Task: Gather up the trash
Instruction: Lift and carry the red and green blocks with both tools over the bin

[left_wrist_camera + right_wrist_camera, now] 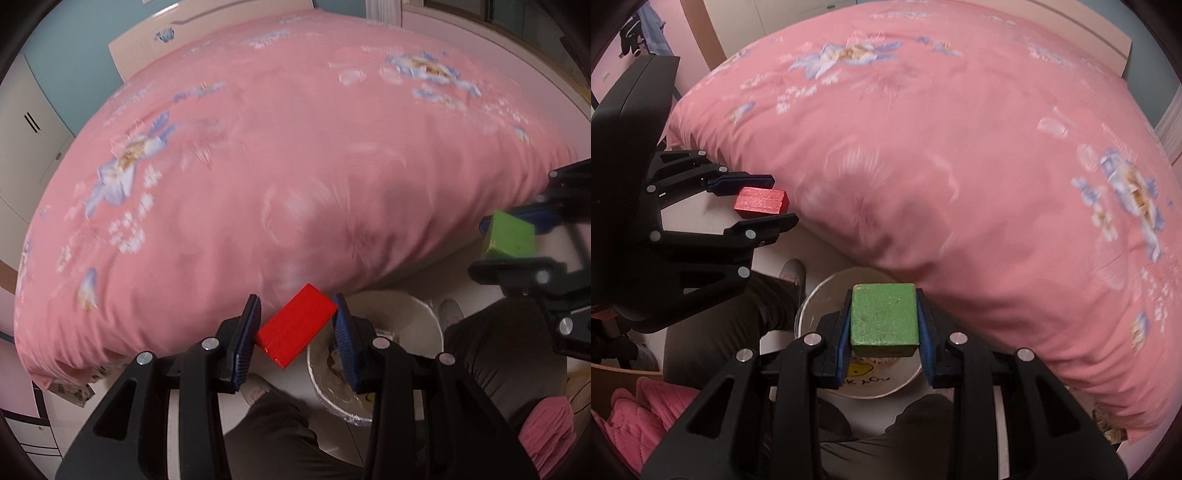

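Note:
My left gripper (297, 326) is shut on a red block (295, 326), held tilted in the air between the pink bed and the round white trash bin (432, 325). The same gripper (779, 201) and red block (761, 201) show at the left of the right wrist view. My right gripper (884, 317) is shut on a green block (884, 317), held right above the bin (812, 299), which has crumpled paper and a yellow scrap inside. The green block also shows in the left wrist view (511, 234), in the right gripper (511, 240) at the right edge.
A bed with a pink flowered quilt (277, 166) fills most of both views, its edge close to the bin. The person's dark-trousered legs (273, 432) and a shoe (792, 273) flank the bin on the pale floor. A pink garment (639, 417) lies at lower left.

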The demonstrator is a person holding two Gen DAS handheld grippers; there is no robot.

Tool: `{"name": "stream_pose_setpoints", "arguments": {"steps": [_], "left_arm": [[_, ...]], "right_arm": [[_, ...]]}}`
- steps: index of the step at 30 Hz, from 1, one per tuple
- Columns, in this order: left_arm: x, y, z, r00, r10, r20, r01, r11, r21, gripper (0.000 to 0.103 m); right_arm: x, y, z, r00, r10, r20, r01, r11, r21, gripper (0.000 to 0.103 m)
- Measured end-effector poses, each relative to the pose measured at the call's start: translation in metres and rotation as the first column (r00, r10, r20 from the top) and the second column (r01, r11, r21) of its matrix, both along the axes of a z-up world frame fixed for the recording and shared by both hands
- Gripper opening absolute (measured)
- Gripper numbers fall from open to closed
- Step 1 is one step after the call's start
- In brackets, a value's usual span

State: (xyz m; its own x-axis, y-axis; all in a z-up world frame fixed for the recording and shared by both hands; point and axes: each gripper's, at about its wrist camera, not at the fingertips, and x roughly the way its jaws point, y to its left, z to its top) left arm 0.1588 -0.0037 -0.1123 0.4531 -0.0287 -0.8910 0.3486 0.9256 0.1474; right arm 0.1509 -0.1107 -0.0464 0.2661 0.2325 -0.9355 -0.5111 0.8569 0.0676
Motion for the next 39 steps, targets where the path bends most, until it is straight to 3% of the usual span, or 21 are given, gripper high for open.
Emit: {"name": "stream_pose_setpoints", "arguments": {"steps": [19,29,39], "left_arm": [[-0.011,-0.016,-0.112,0.975,0.007,-0.22,-0.005,1.0,0.007,0.042],[-0.012,-0.01,-0.179,0.929,0.045,-0.368,-0.052,0.999,-0.01,0.042],[-0.004,-0.009,-0.227,0.876,0.07,-0.477,-0.09,0.996,-0.019,0.042]], "right_arm": [[-0.007,-0.008,-0.112,0.975,-0.039,-0.217,0.043,0.999,0.014,0.032],[-0.009,-0.002,-0.174,0.938,-0.045,-0.343,0.051,0.999,0.009,0.032],[-0.016,0.002,-0.227,0.891,-0.061,-0.449,0.066,0.998,-0.005,0.032]]}}
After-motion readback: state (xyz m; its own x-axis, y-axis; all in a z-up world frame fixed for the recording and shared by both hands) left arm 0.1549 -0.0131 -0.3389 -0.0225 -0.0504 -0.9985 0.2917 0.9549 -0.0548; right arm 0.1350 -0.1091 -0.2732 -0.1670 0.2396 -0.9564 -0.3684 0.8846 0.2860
